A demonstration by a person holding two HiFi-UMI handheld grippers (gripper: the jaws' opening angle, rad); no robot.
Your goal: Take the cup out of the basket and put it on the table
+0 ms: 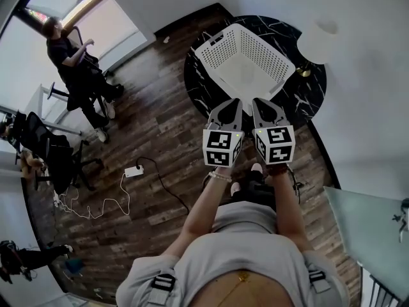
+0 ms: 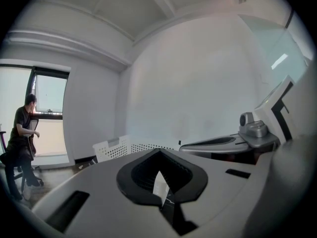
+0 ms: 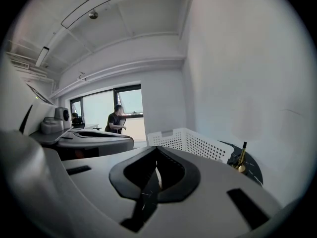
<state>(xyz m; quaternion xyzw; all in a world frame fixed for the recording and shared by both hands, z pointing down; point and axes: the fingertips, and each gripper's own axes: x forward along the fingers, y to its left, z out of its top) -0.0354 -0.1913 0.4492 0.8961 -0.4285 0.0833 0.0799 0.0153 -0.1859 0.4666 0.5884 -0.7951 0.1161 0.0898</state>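
Note:
A white perforated basket (image 1: 217, 50) stands on a round black marble table (image 1: 198, 85); it also shows in the left gripper view (image 2: 111, 148) and the right gripper view (image 3: 193, 142). No cup shows in any view, and the basket's inside looks plain white from above. My left gripper (image 1: 231, 102) and right gripper (image 1: 259, 102) hang side by side over the table's near edge, pointing at the basket and a little short of it. Both are shut with nothing in them: the left gripper (image 2: 159, 180) shows only a thin sliver of light, and the right gripper (image 3: 156, 175) has its pads together.
A lamp (image 1: 317, 40) with a white shade and a gold base (image 3: 241, 165) stands on the table to the right of the basket. A person (image 1: 73, 59) sits on a chair at the far left. A power strip (image 1: 134, 171) and cables lie on the wooden floor.

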